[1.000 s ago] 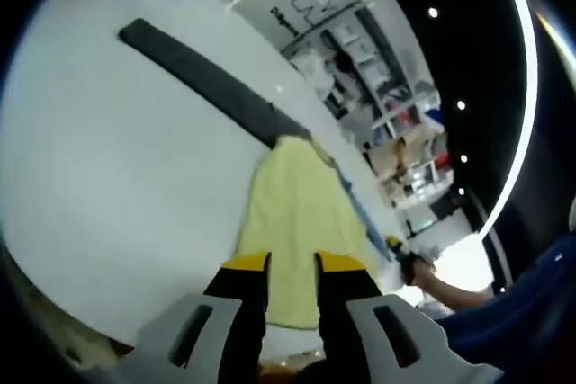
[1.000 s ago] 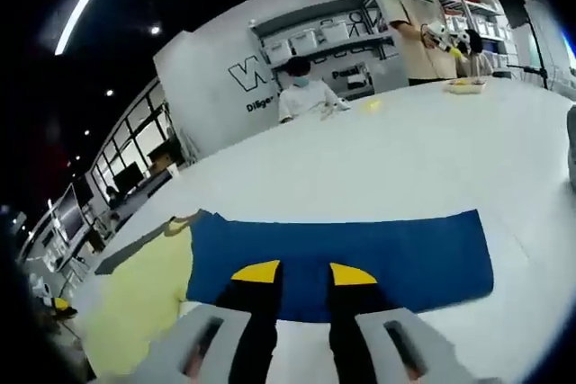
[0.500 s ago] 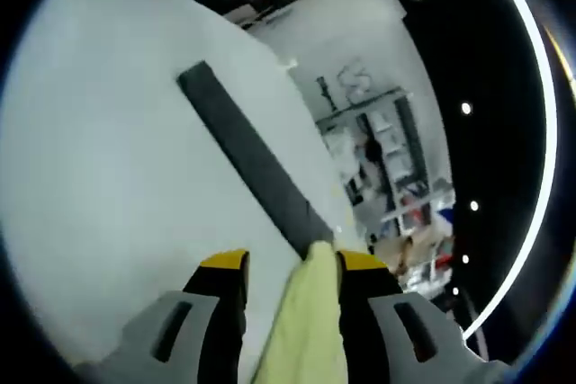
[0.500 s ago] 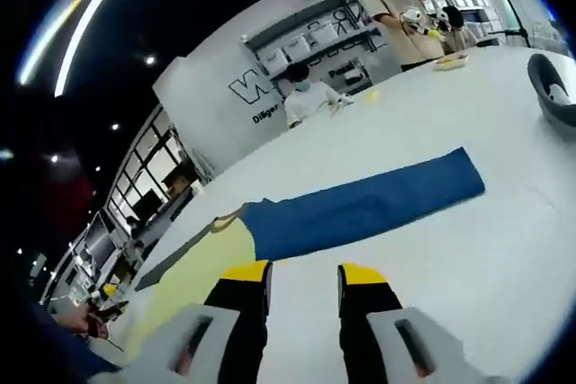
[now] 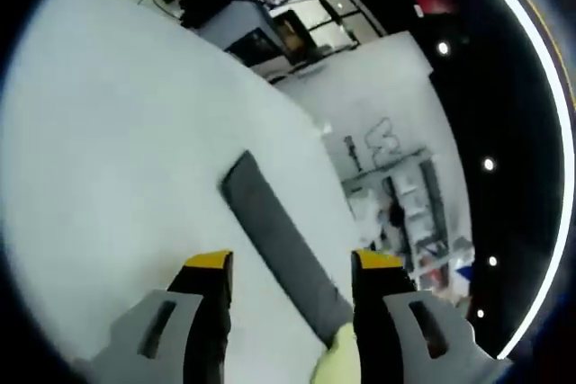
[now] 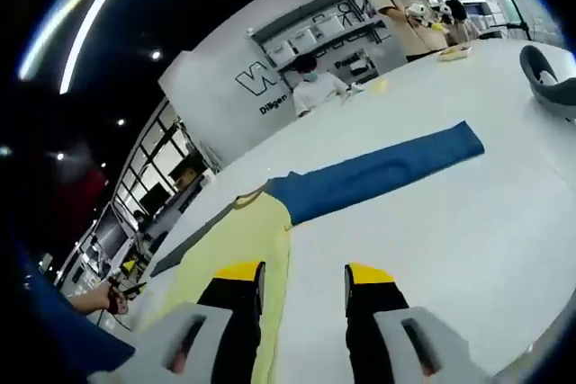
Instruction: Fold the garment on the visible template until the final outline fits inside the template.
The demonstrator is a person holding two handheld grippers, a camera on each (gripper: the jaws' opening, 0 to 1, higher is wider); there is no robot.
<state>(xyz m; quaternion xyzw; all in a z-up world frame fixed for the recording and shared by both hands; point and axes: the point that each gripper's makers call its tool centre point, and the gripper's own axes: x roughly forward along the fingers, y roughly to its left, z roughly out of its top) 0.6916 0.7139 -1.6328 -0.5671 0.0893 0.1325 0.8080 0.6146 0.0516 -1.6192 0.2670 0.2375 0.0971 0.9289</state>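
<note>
A pale yellow garment (image 6: 243,240) lies flat on the white table (image 6: 468,222). A long blue band (image 6: 378,173) runs from its far edge to the right, and a dark grey band (image 6: 193,240) runs off to the left. My right gripper (image 6: 301,272) hovers open over the garment's near right edge, nothing between its jaws. My left gripper (image 5: 292,263) is open above the grey band (image 5: 279,245), and a corner of the yellow garment (image 5: 337,361) peeks in by its right jaw. A hand holds the left gripper (image 6: 112,294) at the garment's far left end.
Two people (image 6: 315,87) are at the table's far side, with small yellow items (image 6: 454,53) in front of them. A dark rounded object (image 6: 549,83) sits at the right edge. Bare white table (image 5: 117,150) spreads to the left of the grey band.
The left gripper view has swung upward; the yellow garment that stood between its jaws now sits at the bottom edge, and the jaws stand wider apart. The right gripper view shifted slightly toward the garment.
</note>
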